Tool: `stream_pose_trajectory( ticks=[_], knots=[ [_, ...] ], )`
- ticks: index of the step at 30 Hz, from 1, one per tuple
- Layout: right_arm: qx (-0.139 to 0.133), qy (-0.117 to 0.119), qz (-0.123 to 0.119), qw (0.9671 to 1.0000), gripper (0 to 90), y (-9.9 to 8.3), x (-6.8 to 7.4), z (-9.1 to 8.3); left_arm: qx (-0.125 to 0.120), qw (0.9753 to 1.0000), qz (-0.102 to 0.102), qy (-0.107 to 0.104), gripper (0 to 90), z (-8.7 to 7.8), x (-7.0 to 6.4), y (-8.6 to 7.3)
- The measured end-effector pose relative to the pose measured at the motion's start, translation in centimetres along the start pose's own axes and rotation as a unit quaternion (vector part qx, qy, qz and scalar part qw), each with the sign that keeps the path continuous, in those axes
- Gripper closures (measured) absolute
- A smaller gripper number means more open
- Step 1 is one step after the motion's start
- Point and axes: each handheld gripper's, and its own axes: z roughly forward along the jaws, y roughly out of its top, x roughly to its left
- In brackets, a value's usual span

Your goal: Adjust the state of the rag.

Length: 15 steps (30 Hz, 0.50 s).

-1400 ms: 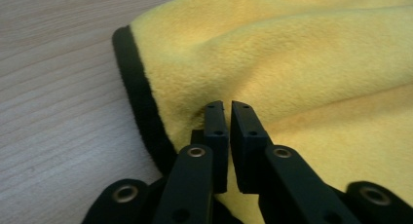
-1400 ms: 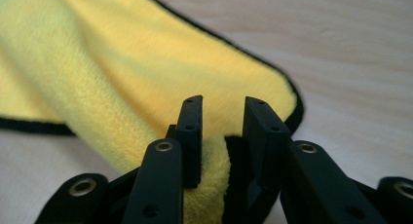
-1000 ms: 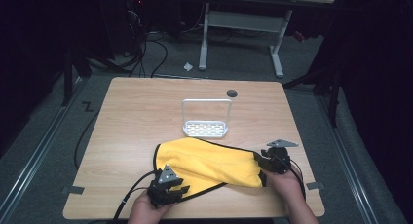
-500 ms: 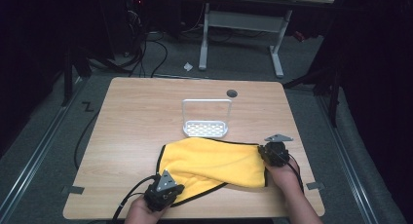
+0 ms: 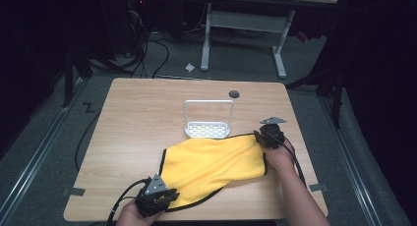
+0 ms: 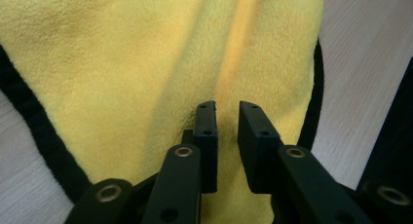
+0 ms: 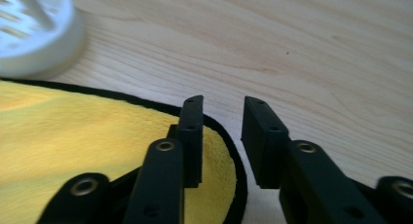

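A yellow cloth (image 5: 216, 162) with a black hem lies spread on the wooden table (image 5: 142, 118). At its near left corner my left gripper (image 5: 157, 196) has its jaws closed to a narrow gap on a ridge of the cloth. In the left gripper view the yellow cloth (image 6: 122, 63) runs up between the jaws of the left gripper (image 6: 228, 109). My right gripper (image 5: 269, 135) sits at the cloth's far right corner. In the right gripper view the right gripper (image 7: 221, 104) is open, with bare wood between the jaws and the cloth's corner (image 7: 214, 156) under one jaw.
A white slotted rack (image 5: 208, 120) with an upright frame stands just beyond the cloth, and its white rack edge (image 7: 34, 34) is close to the right gripper. A round grommet hole (image 5: 234, 94) lies near the table's far edge. The near edge is close behind the left gripper.
The right gripper has moved away from the person, carrying the cloth's right corner toward the rack. The left gripper has drawn back toward the near edge, and the cloth now lies wider.
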Motion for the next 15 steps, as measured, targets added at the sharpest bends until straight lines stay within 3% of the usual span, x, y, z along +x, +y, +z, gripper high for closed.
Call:
stream_pose_trajectory(
  ticks=[1, 2, 3, 4, 5, 6, 7, 8, 11, 12, 14, 15],
  knots=[
    [-0.009, -0.001, -0.005, 1.0, 67.4, -0.4, 0.1, -1.2, -0.005, 1.0, -0.003, -0.004, 71.5, 0.0, -0.1, 0.1],
    [-0.009, -0.001, -0.005, 1.0, 67.4, -0.4, 0.1, -1.2, -0.01, 0.9999, -0.008, -0.01, 71.5, 0.1, -0.3, 0.3],
    [-0.026, 0.001, -0.008, 0.9996, 66.3, -1.8, 0.5, -4.0, -0.014, 0.9997, -0.007, -0.016, 67.9, 0.2, -0.6, 0.5],
    [-0.026, 0.001, -0.008, 0.9996, 66.3, -1.8, 0.5, -4.0, -0.018, 0.9997, 0.0, -0.019, 67.9, 0.3, -1.1, 0.8],
    [-0.036, 0.009, -0.009, 0.9993, 65.3, -2.8, 0.7, -5.3, -0.022, 0.9995, 0.004, -0.023, 65.9, 0.5, -1.6, 1.1],
    [-0.041, 0.022, -0.008, 0.9989, 62.1, -5.1, 1.5, -7.4, -0.024, 0.9993, 0.02, -0.023, 61.1, 1.2, -2.7, 2.0],
    [-0.045, 0.031, -0.002, 0.9985, 59.4, -6.2, 1.9, -8.3, -0.023, 0.9992, 0.023, -0.024, 58.3, 1.7, -3.0, 2.5],
    [-0.046, 0.04, -0.005, 0.9981, 56.4, -7.0, 2.1, -8.7, -0.023, 0.9992, 0.023, -0.024, 56.1, 1.7, -3.0, 2.5],
    [-0.029, 0.068, 0.011, 0.9972, 47.4, -9.6, 3.2, -9.6, -0.017, 0.9983, 0.044, -0.033, 53.1, 4.6, -4.4, 5.3],
    [-0.02, 0.073, 0.008, 0.9971, 46.0, -10.1, 3.5, -9.5, -0.017, 0.9983, 0.044, -0.033, 52.1, 4.6, -4.4, 5.3],
    [-0.014, 0.073, 0.004, 0.9972, 45.3, -10.5, 3.7, -9.4, -0.017, 0.9981, 0.047, -0.036, 51.2, 6.1, -4.9, 6.8],
    [0.004, 0.084, 0.009, 0.9965, 45.5, -11.1, 3.7, -8.6, -0.003, 0.9983, 0.054, -0.019, 51.2, 7.7, -5.3, 7.9]
  ],
)
